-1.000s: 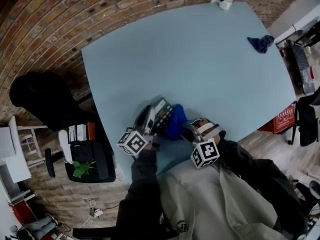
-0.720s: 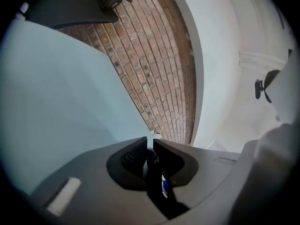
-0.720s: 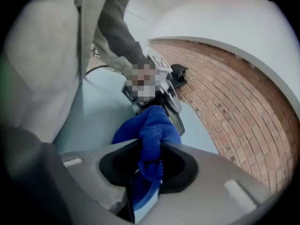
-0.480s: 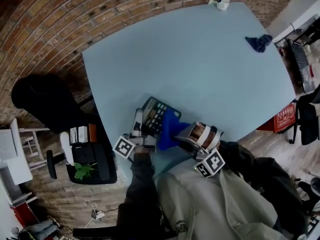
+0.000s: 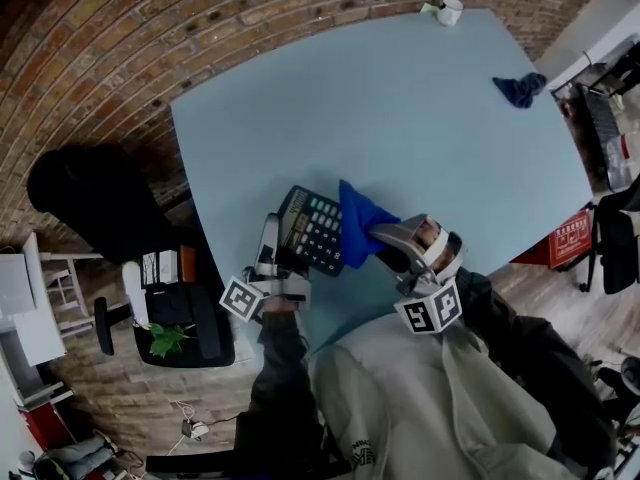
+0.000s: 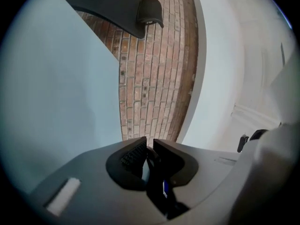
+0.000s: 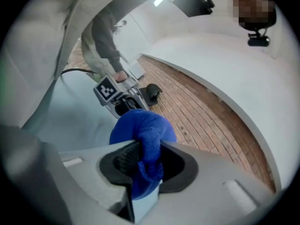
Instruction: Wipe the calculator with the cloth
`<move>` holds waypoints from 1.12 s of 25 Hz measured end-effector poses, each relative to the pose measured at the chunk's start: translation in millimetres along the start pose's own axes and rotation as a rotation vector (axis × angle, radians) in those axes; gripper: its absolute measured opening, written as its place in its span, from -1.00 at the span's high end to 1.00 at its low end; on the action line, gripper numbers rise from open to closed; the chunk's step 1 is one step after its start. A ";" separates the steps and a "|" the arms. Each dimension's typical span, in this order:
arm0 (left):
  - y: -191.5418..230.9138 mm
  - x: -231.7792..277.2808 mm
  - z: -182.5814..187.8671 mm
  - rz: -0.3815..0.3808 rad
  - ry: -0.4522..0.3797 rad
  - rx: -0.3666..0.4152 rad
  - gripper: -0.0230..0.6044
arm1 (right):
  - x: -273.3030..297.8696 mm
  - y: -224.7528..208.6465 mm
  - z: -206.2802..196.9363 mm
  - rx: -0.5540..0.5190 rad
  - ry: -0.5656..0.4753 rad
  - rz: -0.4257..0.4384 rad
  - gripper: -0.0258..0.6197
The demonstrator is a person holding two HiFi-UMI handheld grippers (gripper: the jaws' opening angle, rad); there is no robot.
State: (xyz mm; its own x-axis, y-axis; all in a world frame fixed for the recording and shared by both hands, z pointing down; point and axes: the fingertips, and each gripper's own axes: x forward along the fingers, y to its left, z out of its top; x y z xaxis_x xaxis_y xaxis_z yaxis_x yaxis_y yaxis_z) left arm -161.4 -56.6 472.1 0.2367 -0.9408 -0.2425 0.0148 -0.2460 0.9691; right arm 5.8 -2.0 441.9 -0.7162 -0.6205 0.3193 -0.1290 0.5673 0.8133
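The left tool (image 5: 283, 260) is closed to a narrow gap on the left edge of the calculator (image 5: 312, 230). The calculator is held tilted, keys up, over the near edge of the counter (image 5: 400, 118), close to the near-left corner. The right tool (image 5: 380, 236) is clamped on the blue cloth (image 5: 357, 220). The cloth bunches out past the jaws and lies against the calculator's right edge.
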 end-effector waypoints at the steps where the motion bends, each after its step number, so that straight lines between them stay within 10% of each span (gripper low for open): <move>1: -5.1 -0.2 0.0 -0.023 0.006 0.003 0.80 | -0.7 -6.2 -4.2 0.067 0.015 -0.005 0.61; 9: -61.0 -11.4 -0.7 -0.318 0.147 0.037 0.80 | -19.3 -37.2 32.2 0.938 -0.341 0.326 0.61; 14: -86.2 -13.2 -43.8 -0.419 0.404 0.216 0.81 | -1.8 -41.8 41.9 0.805 -0.351 0.430 0.62; 23: -74.9 -16.5 -53.8 -0.281 0.468 0.443 0.81 | -23.2 -2.9 41.4 0.592 -0.183 0.574 0.62; 28: -91.8 -14.9 -91.2 -0.328 0.617 0.637 0.81 | -9.8 -28.6 27.0 0.567 -0.105 0.471 0.62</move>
State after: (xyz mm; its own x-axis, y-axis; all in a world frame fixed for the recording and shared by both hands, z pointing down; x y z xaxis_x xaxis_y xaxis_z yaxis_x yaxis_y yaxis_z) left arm -77.7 1.2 390.8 0.7897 -0.5576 -0.2557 -0.3183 -0.7288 0.6062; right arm -2.0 2.5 402.4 -0.8411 -0.2039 0.5010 -0.1061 0.9704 0.2170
